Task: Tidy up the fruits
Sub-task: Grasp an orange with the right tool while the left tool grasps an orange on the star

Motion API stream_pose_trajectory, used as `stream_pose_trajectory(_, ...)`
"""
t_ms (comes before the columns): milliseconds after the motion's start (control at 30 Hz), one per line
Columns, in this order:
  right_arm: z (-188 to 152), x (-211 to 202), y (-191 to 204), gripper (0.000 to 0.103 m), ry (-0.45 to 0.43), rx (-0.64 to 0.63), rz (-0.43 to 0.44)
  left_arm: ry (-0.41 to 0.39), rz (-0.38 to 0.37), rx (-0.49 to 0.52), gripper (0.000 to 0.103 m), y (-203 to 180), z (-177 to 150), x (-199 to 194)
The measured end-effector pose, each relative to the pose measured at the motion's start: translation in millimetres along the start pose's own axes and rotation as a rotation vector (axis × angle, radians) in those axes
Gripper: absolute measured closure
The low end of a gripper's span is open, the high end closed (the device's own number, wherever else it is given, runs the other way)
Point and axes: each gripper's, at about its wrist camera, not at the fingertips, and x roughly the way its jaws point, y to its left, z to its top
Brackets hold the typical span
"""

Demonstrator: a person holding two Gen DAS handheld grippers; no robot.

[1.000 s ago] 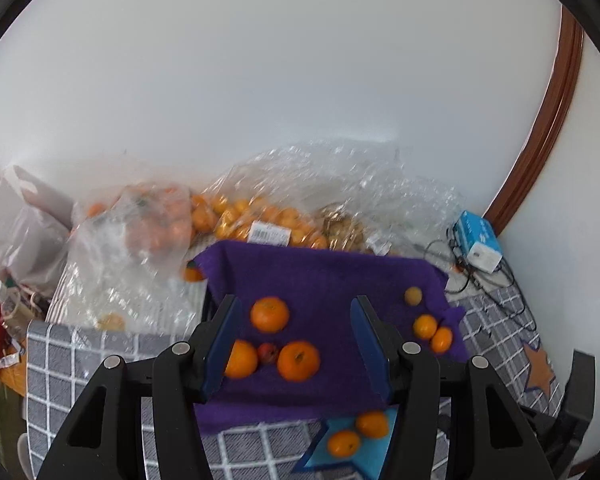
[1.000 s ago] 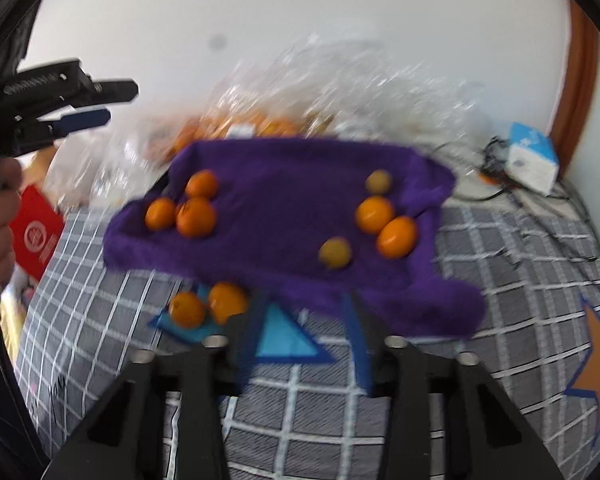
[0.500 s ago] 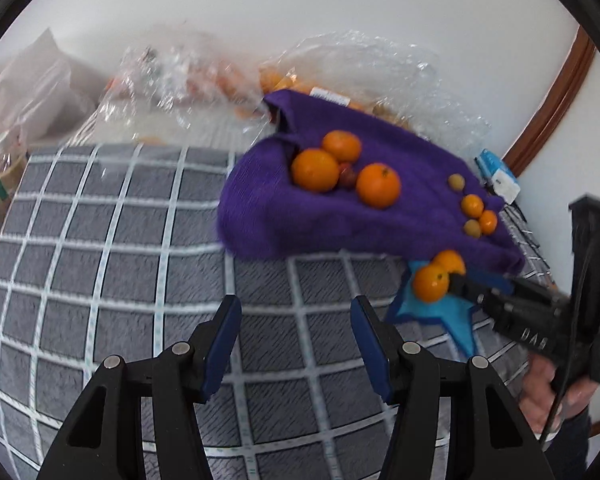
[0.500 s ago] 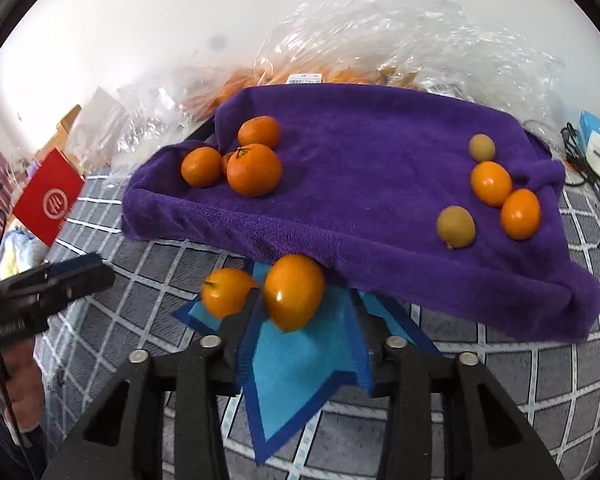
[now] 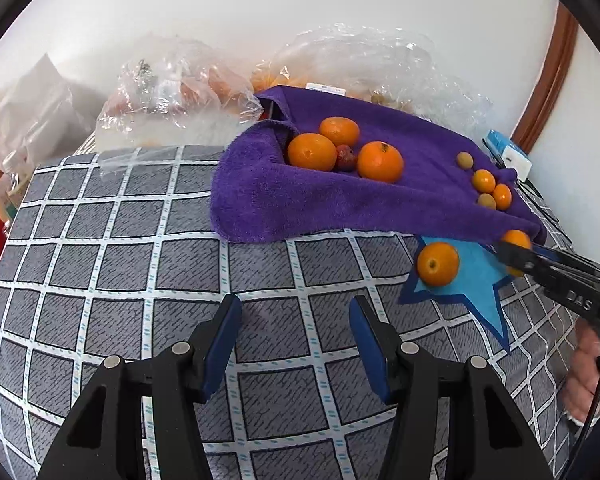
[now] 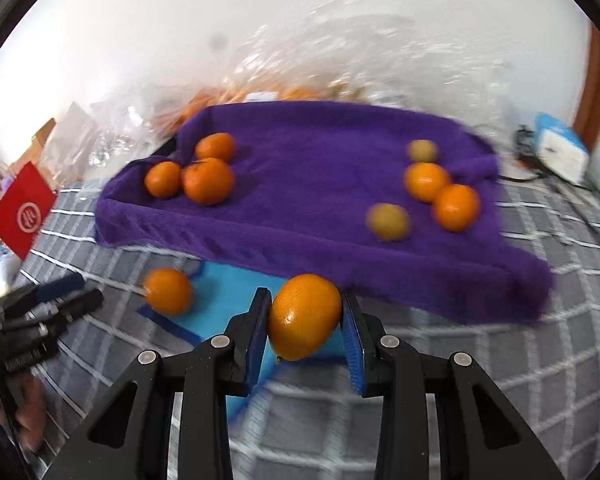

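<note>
The right gripper [image 6: 304,320] was clenched on an oval orange fruit [image 6: 304,322], one blue pad on each side of its middle. The fruit sat just at the front edge of the purple towel [image 6: 320,184], above the blue star patch [image 6: 228,300]. The picture was blurred, so I could not tell if the fruit touched the cloth below.

The left gripper [image 5: 294,334] was released, with nothing between its fingers, over the grey checked cloth [image 5: 100,260].

A second orange fruit [image 5: 438,263] lay on the star, at about 9 o'clock from the held one in the right wrist view. Three larger oranges [image 5: 380,161] sat at 10 o'clock on the towel, smaller fruits [image 5: 483,181] at 2 o'clock.

I judged the fruit light, round and smooth, with soft skin: it could roll or slip, so a gentle hold across the widest part was best.
</note>
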Motion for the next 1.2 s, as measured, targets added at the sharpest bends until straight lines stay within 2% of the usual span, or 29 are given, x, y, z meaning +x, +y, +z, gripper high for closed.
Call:
stream_pose_trajectory(133, -16, -16, -23, 0.068, -0.028, -0.001, -0.047, 0.005, 0.01, 0.013, 0.05, -3, 2, 1)
stream_pose_trajectory(300, -32, -15, -37, 0.068, -0.029, 0.028, -0.07, 0.01, 0.016, 0.033, 0.05, -5, 2, 2)
stream_pose_trajectory(400, -32, -9, -43, 0.068, 0.0, 0.051, -0.042, 0.009, -0.002, 0.025, 0.05, -3, 1, 3)
stream_pose_trajectory(633, -34, -10, -38, 0.068, -0.001, 0.018, -0.059, 0.007, 0.0, 0.027, 0.05, -6, 1, 3)
stream_pose_trajectory(767, -33, -10, -44, 0.068, 0.006, 0.049, -0.027, 0.002, -0.001, 0.025, 0.05, -9, -1, 0)
stream_pose_trajectory(867, -32, -10, -50, 0.068, 0.012, 0.087, 0.009, 0.015, -0.028, 0.032, 0.055, -20, -2, -2)
stream_pose_trajectory(933, -33, -11, -53, 0.068, 0.005, 0.101, 0.012, 0.02, -0.079, 0.028, 0.055, -32, 1, -6)
stream_pose_trajectory(1033, -33, -14, -52, 0.068, -0.013, 0.102, 0.025, 0.002, -0.116, 0.045, 0.055, -54, 8, -9)
stream_pose_trajectory(1200, -35, -17, -51, 0.068, -0.026, 0.098, 0.072, 0.011, -0.108, 0.081, 0.055, -84, 19, 4)
